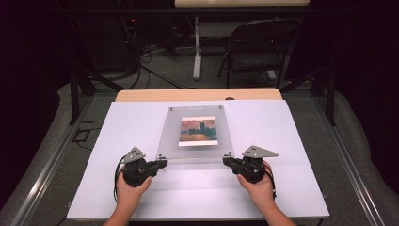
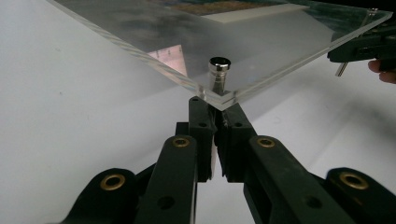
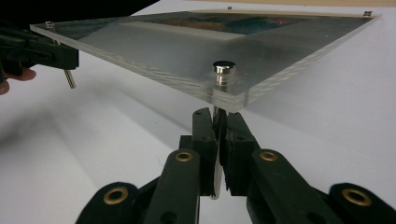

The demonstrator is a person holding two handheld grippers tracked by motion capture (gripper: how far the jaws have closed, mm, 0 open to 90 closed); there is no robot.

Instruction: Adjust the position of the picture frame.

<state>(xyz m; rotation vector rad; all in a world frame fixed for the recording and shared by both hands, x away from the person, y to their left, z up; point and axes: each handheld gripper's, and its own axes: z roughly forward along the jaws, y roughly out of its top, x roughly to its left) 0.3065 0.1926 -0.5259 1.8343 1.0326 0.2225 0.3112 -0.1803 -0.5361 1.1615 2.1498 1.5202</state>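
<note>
White surface (image 1: 141, 188) in a dark room, folding chair (image 1: 256, 47) behind. Left gripper (image 2: 215, 116) and right gripper (image 3: 217, 122) jaws clamped tight on corner posts under the acrylic frame (image 1: 195, 132).

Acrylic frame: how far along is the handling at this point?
Done: both grippers have taken hold. The left gripper is shut on a metal pin at one near corner of the frame, the right gripper on the near pin at the other. In hand: the near edge is raised off the white table. Left: setting it wherever it belongs, then letting go.
</note>
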